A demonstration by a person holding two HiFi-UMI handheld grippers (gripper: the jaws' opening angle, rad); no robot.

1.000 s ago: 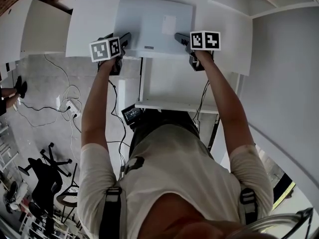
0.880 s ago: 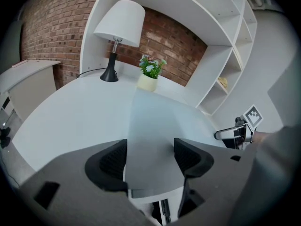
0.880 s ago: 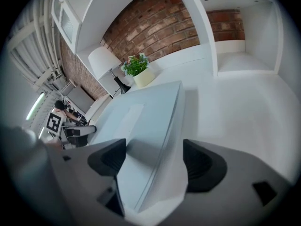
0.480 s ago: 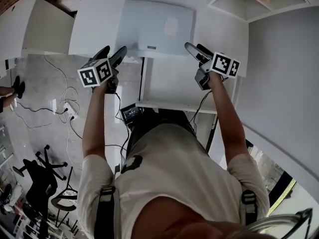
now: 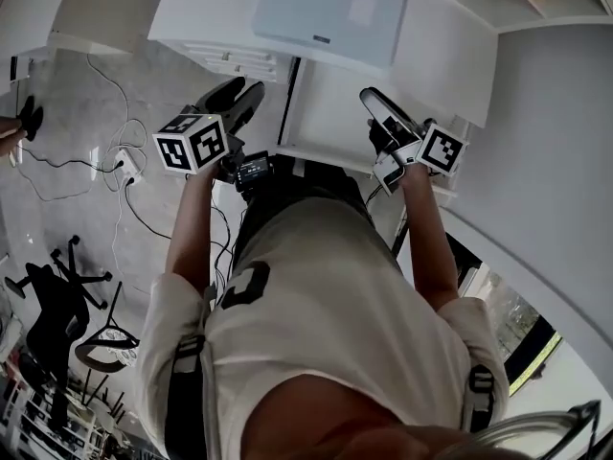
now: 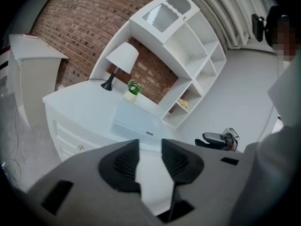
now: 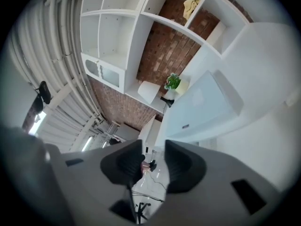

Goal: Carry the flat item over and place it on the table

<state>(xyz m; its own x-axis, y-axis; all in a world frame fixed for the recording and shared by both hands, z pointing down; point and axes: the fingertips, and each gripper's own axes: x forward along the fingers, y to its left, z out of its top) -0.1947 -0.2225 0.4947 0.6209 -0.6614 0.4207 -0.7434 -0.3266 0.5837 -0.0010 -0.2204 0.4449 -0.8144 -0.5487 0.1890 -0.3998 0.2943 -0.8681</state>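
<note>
The flat item (image 5: 330,12) is a thin, pale blue-grey slab with rounded corners and a smooth matt face. It has a pale square patch on top and a small dark mark on its near edge. It lies flat on the glossy white table (image 5: 206,8), ahead of both grippers and well apart from them. The left gripper (image 5: 241,92) has dark ribbed pads set in grey shells, standing about half apart with nothing between them; the right gripper (image 5: 374,99) is the same, half apart and bare. Both pairs of jaws have just been closing on nothing. Beyond the item, seen from the left gripper, a white cone-shaded lamp (image 6: 121,60) and a small green plant (image 6: 134,87) stand against a rough red brick wall (image 6: 70,27), with a white open shelf unit (image 6: 188,55) to their right. The table's near edge, with drawers (image 5: 239,60) under it, lies ahead of the fingertips across open air. A second ago each gripper was at one side edge of the item; now both are drawn back off the table, while the item stays where it lay.
</note>
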